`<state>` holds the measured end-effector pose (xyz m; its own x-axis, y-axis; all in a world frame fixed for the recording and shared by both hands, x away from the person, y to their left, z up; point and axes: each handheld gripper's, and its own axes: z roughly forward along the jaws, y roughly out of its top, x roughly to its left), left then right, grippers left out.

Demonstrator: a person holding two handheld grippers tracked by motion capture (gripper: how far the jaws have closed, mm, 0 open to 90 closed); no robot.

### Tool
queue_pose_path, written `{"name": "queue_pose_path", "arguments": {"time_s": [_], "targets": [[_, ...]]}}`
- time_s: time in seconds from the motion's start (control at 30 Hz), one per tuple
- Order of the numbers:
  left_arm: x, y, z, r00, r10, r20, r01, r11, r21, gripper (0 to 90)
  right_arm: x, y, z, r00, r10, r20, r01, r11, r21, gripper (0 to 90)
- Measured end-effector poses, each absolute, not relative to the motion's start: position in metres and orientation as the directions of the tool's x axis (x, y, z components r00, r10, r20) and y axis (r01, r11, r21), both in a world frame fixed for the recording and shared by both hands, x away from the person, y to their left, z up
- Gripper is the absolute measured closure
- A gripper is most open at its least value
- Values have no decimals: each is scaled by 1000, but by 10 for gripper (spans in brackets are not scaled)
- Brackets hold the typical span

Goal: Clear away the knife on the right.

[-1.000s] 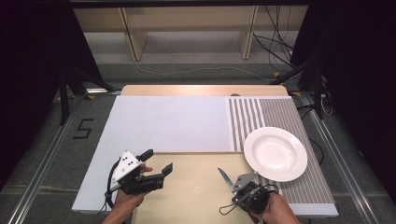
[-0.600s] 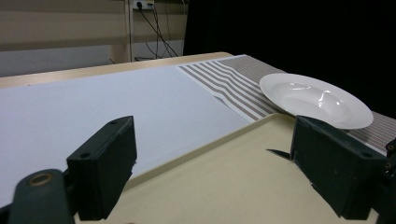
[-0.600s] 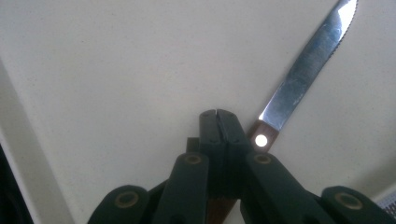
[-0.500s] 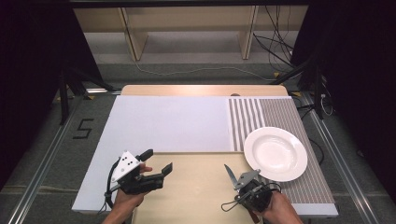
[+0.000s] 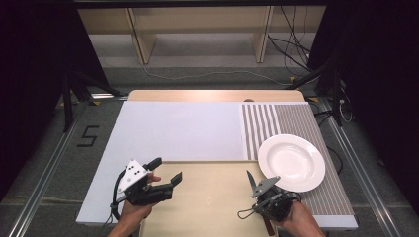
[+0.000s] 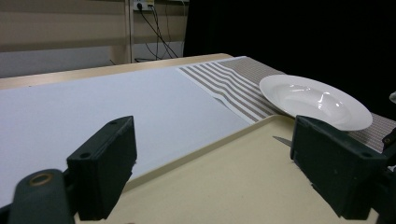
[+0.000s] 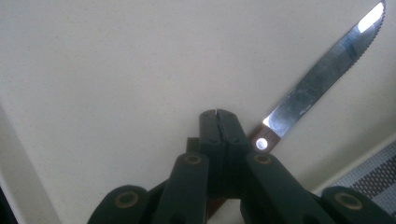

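A table knife [image 5: 252, 181] with a brown handle lies on the beige tray [image 5: 207, 207], blade pointing away from me. My right gripper [image 5: 261, 195] is shut, its tips pressed together right over the knife's handle. In the right gripper view the shut gripper [image 7: 217, 114] covers the handle, and the serrated blade [image 7: 322, 74] runs up to the right. I see nothing between the tips. My left gripper [image 5: 167, 169] hangs open and empty over the tray's left edge. In the left gripper view the left gripper [image 6: 212, 154] frames the tray [image 6: 224, 182].
A white plate [image 5: 291, 162] sits on the striped mat [image 5: 296, 121] just right of the tray, close to my right hand. A white mat [image 5: 183, 128] covers the table's middle and left. The plate [image 6: 313, 98] is also in the left gripper view.
My right hand and shut gripper have shifted slightly right toward the plate, and the knife's blade has moved right with them. The left gripper has stayed put.
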<state>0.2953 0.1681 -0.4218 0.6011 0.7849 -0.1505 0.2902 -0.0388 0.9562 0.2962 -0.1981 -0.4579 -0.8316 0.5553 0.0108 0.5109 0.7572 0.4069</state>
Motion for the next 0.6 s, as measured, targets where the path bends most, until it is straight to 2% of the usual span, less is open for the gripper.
{"name": "queue_pose_path", "arguments": {"time_s": [0.6], "targets": [[295, 168, -422, 601, 785, -151, 289, -38, 956, 143, 300, -209, -458, -813, 582, 22, 545, 747, 382, 900]]}}
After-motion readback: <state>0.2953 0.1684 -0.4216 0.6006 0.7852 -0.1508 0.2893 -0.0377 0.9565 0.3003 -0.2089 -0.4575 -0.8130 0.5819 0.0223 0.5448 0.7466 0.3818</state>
